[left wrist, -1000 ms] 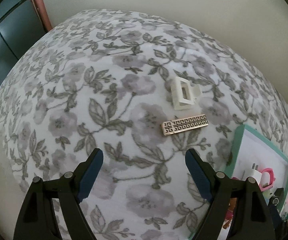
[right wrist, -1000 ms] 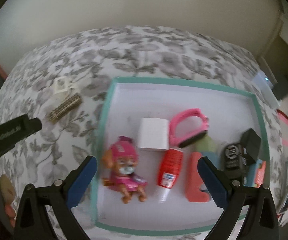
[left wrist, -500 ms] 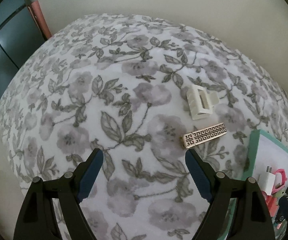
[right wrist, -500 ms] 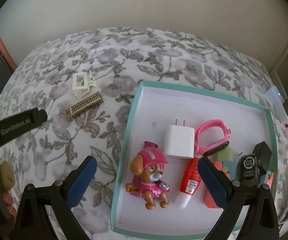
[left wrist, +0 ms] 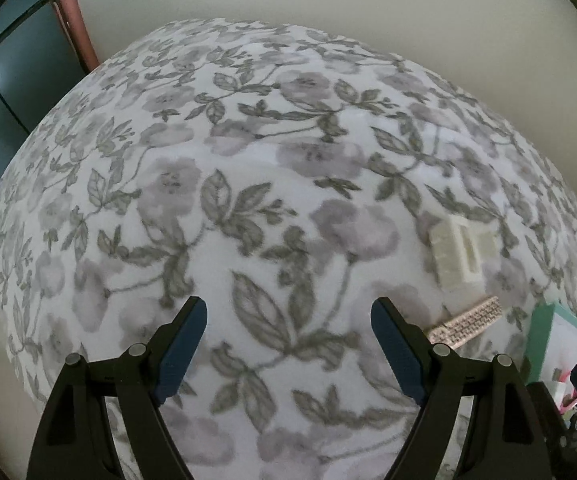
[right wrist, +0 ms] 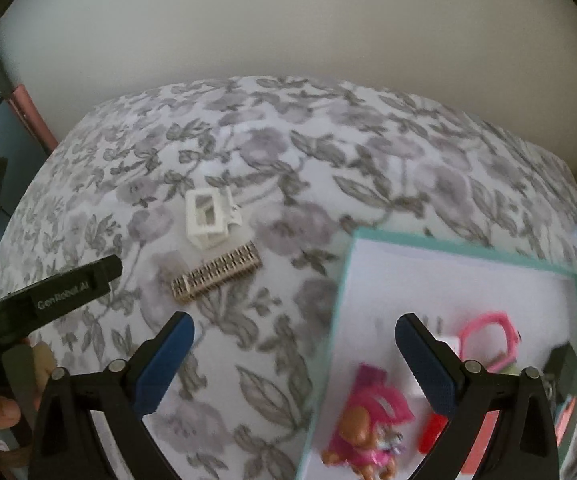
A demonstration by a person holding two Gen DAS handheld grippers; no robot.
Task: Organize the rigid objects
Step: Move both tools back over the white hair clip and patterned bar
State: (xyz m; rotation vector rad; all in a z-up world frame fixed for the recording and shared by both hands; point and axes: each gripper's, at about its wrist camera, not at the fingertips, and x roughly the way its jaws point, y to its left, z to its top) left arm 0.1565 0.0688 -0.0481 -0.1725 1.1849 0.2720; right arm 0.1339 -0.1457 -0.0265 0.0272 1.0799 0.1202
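Note:
A white claw hair clip (left wrist: pixel 462 254) (right wrist: pixel 210 218) and a gold patterned barrette (left wrist: pixel 466 322) (right wrist: pixel 216 276) lie side by side on the floral cloth. A teal-rimmed white tray (right wrist: pixel 348 280) (left wrist: pixel 540 332) to their right holds a pink pup toy (right wrist: pixel 368 428), a pink watch (right wrist: pixel 488 340), a white charger and other small items. My left gripper (left wrist: pixel 288 344) is open and empty, left of the clips. My right gripper (right wrist: pixel 294 356) is open and empty, above the tray's left rim. The left gripper's body (right wrist: pixel 48 296) shows at the left of the right wrist view.
The floral cloth (left wrist: pixel 248 200) covers the whole surface up to a plain wall behind. A dark window and a pink post (left wrist: pixel 76 28) stand at the far left. More small objects lie past the tray's right side.
The left gripper has swung left, so the clips slid to the right of its view. The right gripper has moved left from over the tray toward the clips. Both stay open.

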